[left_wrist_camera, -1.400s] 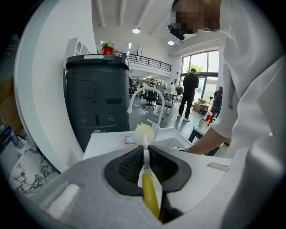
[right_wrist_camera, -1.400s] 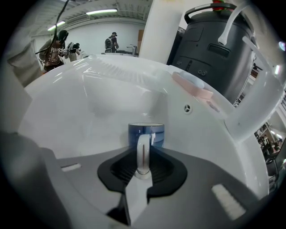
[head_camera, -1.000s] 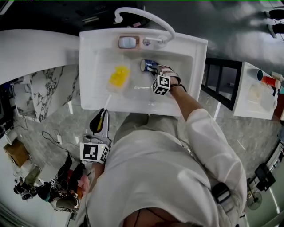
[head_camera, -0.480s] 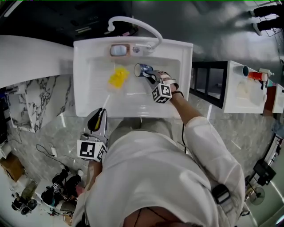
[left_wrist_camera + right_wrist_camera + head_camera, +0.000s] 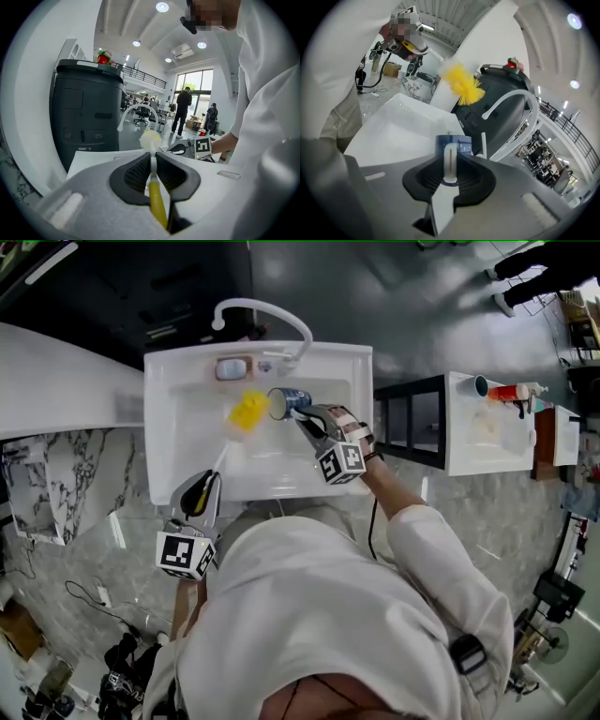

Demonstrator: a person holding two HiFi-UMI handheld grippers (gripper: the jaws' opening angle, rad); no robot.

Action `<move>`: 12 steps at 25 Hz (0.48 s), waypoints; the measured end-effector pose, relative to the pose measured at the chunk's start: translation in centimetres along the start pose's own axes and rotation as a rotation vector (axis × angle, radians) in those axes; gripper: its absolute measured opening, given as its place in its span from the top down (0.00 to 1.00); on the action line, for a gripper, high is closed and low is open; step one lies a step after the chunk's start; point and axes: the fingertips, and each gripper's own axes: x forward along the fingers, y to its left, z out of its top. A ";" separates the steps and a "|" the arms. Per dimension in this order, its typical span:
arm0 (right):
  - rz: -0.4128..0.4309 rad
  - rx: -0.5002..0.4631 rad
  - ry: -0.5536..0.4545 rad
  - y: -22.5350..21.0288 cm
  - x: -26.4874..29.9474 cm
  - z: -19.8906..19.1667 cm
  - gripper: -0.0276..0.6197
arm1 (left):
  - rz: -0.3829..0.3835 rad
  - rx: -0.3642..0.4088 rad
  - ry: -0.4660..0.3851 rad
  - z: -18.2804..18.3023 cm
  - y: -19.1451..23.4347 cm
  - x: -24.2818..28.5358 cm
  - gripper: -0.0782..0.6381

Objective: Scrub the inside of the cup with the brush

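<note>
The blue cup with a white handle (image 5: pixel 286 401) hangs over the white rectangular sink (image 5: pixel 178 442) with its mouth turned to the person's left. Neither gripper view shows its inside. In the head view the opening is only a small dark oval, too small to read.

The right gripper (image 5: pixel 450 165) has its jaws clamped on the cup's white handle, and most of the cup's body is hidden behind them in that gripper's view.

The long brush with yellow bristles and a white-and-yellow handle (image 5: pixel 247 411) has its head just beside the cup's mouth — whether the bristles touch the rim cannot be told. The left gripper (image 5: pixel 153 160) is closed tight on the brush's handle, near the sink's front edge.

A white curved tap (image 5: pixel 267 315) arches over the back of the sink. The person's white shirt (image 5: pixel 328 615) fills the lower head view and covers the left arm — only the left gripper's marker cube and jaws show beyond it.
</note>
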 end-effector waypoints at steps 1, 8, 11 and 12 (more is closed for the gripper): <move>-0.016 -0.011 -0.007 -0.5 -1.0 0.7 0.88 | -0.011 0.005 -0.005 0.4 -0.3 0.0 0.82; -0.138 -0.054 -0.024 -3.9 -7.4 4.2 0.88 | -0.103 0.051 -0.042 2.1 -2.3 0.5 0.82; -0.178 -0.077 -0.015 -5.0 -9.8 5.4 0.88 | -0.146 0.074 -0.053 2.7 -3.4 0.7 0.82; -0.190 -0.091 -0.015 -5.2 -10.5 5.7 0.88 | -0.162 0.083 -0.058 2.8 -3.8 0.8 0.82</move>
